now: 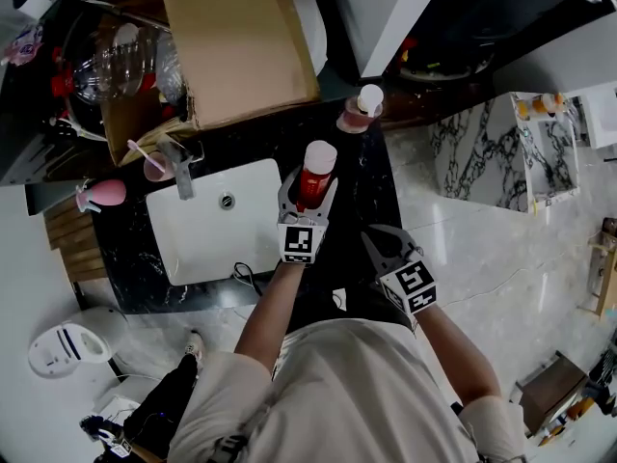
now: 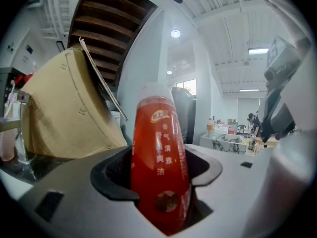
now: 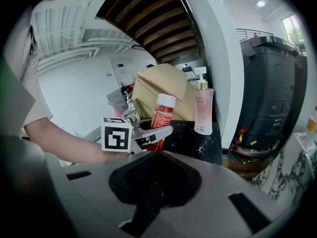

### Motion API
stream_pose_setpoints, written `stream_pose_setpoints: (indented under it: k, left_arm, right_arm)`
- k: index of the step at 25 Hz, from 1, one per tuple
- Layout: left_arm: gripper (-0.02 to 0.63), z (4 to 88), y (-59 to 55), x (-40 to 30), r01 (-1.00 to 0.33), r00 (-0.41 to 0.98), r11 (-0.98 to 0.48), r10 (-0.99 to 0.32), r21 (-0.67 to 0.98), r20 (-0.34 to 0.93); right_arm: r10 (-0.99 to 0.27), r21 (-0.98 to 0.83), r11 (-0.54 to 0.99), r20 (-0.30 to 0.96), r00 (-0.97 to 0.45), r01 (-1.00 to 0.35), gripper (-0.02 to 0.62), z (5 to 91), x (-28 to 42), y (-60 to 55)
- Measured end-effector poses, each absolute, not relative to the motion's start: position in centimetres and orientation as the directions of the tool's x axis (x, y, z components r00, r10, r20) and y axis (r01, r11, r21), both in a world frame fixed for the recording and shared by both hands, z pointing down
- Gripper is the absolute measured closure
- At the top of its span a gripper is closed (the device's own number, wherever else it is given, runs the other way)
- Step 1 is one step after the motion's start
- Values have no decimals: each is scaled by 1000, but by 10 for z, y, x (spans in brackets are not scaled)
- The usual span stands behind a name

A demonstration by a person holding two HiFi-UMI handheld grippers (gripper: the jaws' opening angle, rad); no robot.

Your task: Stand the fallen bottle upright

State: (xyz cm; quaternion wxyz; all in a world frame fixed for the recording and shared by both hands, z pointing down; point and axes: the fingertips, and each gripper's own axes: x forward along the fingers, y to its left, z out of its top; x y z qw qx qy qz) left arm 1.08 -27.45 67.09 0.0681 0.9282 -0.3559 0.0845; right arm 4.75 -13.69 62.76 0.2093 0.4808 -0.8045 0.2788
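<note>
The base of the bottle (image 1: 315,170) is hidden inside the left tongs (image 1: 308,187). The box (image 1: 236,41), far left, runs off the head view's top edge. In the right gripper view the bottle's label is too small to read.

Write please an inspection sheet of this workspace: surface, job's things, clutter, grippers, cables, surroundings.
Surface: dark marble counter with a white sink set into it.
Job's things: red bottle with a white cap, nearly upright beside the sink; whether its base rests on the counter cannot be told.
Clutter: cardboard box, pink pump bottle and faucet behind the sink.
Grippers: left gripper is closed around the red bottle's body; right gripper is shut and empty, held back at the counter's near edge.
Cables: one thin dark cable at the sink's near edge.
Surroundings: pale marble floor, marble-patterned table to the right.
</note>
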Motion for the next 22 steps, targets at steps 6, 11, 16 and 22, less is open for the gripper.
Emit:
stream_pose_setpoints:
  k: [6,11,16,22]
  left_arm:
    - [316,666,-272,6,-680,729,-730,-667,58,157]
    - [313,668,-263,-2,-700,711,-713,-688,50,143]
    - [311,673,-256,-12,-726,687,-682,-714,85,139]
    - [308,677,-249,-14,-732,679,-678,-721,64,138]
  right_arm:
    - [-652,-243,384,612,-447,-891,563,633,43,-131]
    - [-649,-243,383,616,-447,-891,563,635,40,-127]
    - [-648,-242,381,619,-444,-892,563,638,42,-127]
    - [-640,-246,382,624,-447,-891,563,643,40,-124]
